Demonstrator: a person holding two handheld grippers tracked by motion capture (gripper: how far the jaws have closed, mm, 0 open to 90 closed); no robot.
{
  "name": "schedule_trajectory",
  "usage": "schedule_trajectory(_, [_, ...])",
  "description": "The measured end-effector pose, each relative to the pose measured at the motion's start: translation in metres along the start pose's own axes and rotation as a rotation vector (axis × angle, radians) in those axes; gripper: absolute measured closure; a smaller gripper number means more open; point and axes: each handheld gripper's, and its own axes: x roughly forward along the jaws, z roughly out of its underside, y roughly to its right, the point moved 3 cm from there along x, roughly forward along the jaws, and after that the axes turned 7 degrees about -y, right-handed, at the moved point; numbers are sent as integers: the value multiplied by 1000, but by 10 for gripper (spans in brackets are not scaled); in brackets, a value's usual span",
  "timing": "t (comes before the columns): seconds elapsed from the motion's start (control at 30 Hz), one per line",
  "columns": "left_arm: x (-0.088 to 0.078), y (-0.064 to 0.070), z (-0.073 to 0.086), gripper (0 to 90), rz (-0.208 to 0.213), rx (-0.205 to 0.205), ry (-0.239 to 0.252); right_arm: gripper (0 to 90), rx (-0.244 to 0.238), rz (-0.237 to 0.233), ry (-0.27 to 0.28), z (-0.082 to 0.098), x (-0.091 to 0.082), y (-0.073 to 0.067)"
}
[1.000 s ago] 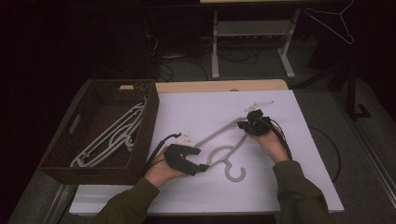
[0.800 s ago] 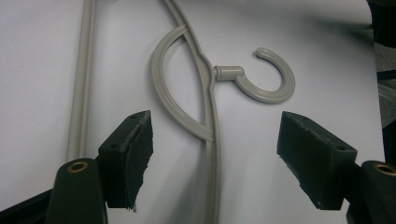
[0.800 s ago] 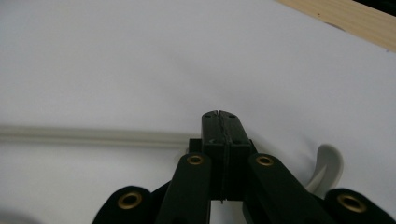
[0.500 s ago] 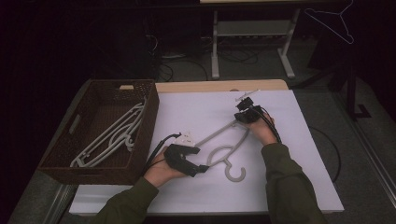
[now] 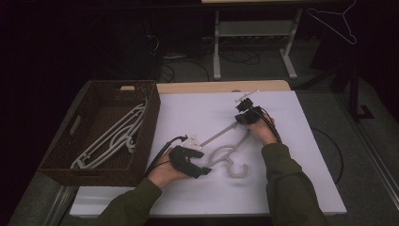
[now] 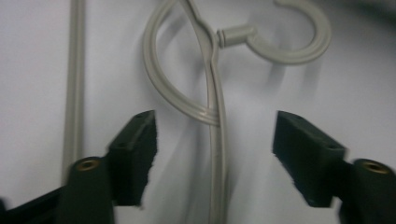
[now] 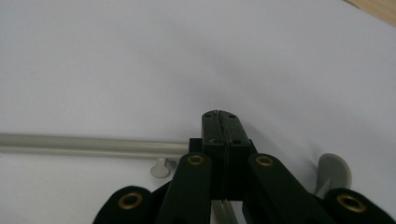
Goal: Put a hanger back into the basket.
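A grey plastic hanger [image 5: 225, 151] lies flat on the white table top [image 5: 291, 165], its hook [image 6: 299, 46] toward the near side. My left gripper [image 5: 203, 168] stands open over the hanger's neck [image 6: 215, 126]. Its jaws have just been closing, with the neck between them and neither pad touching it. My right gripper [image 5: 241, 104] rests at the hanger's far end with its jaws pressed together and nothing visible between them. In the right gripper view [image 7: 219, 114] the hanger's straight bar [image 7: 93, 145] runs off to the left just behind the jaws.
A dark wicker basket [image 5: 150, 122] stands at the table's left with several grey hangers [image 5: 113, 136] in it. A wire hanger [image 5: 336, 23] hangs at the back right. A metal stand [image 5: 254, 33] is on the floor beyond the table.
The right hand has slid its gripper farther from the person and slightly left along the hanger. The left hand has stayed where it was.
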Motion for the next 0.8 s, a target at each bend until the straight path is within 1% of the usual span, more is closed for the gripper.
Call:
schedule_trajectory(0.07, [6,-1,0,407,-2,9,-30,900,6,-8,3,0,1,0])
schedule_trajectory(0.1, [8,-1,0,438,-1,23,-52,900,1,-7,1,-1,2,0])
schedule_trajectory(0.17, [13,-2,0,468,-4,20,-75,900,-3,-3,3,-1,3,-1])
schedule_trajectory(0.2, [14,-2,0,493,3,26,-78,900,-4,-3,6,-1,3,-1])
schedule_trajectory(0.23, [14,-2,0,537,4,28,-81,900,1,-9,2,-2,3,-2])
schedule_trajectory(0.27, [14,-2,-1,569,5,30,-95,900,-2,-9,-1,-2,3,-3])
schedule_trajectory(0.3, [14,-2,-2,617,12,37,-93,900,-1,-10,1,-2,4,-3])
schedule_trajectory(0.37, [14,-2,-2,683,14,44,-88,900,-9,-9,-1,-3,4,-4])
schedule_trajectory(0.4, [13,-2,-3,734,22,50,-92,900,-3,-15,-4,-3,4,-5])
schedule_trajectory(0.43, [14,-1,-3,753,35,51,-98,900,-22,-10,-14,-3,7,-6])
schedule_trajectory(0.47, [14,0,-3,778,42,50,-104,900,-19,-10,-28,-2,9,-8])
schedule_trajectory(0.5, [15,0,-4,801,32,58,-106,899,-26,-12,-30,-2,11,-8])
schedule_trajectory(0.53, [15,0,-4,806,21,61,-115,899,-18,-7,-26,-1,12,-9])
schedule_trajectory(0.6, [15,-1,-4,809,29,51,-114,896,-18,-21,-16,-2,9,-9])
schedule_trajectory(0.63, [15,-1,-5,811,27,46,-108,882,-20,-22,-3,-3,6,-9])
schedule_trajectory(0.73, [10,-1,-7,813,27,41,-93,801,-28,-24,48,-7,-9,-10])
schedule_trajectory(0.77, [8,-1,-8,815,23,38,-93,714,-13,-39,84,-7,-22,-9])
schedule_trajectory(0.8, [7,-1,-9,815,18,42,-82,714,-13,-39,84,-7,-22,-9])
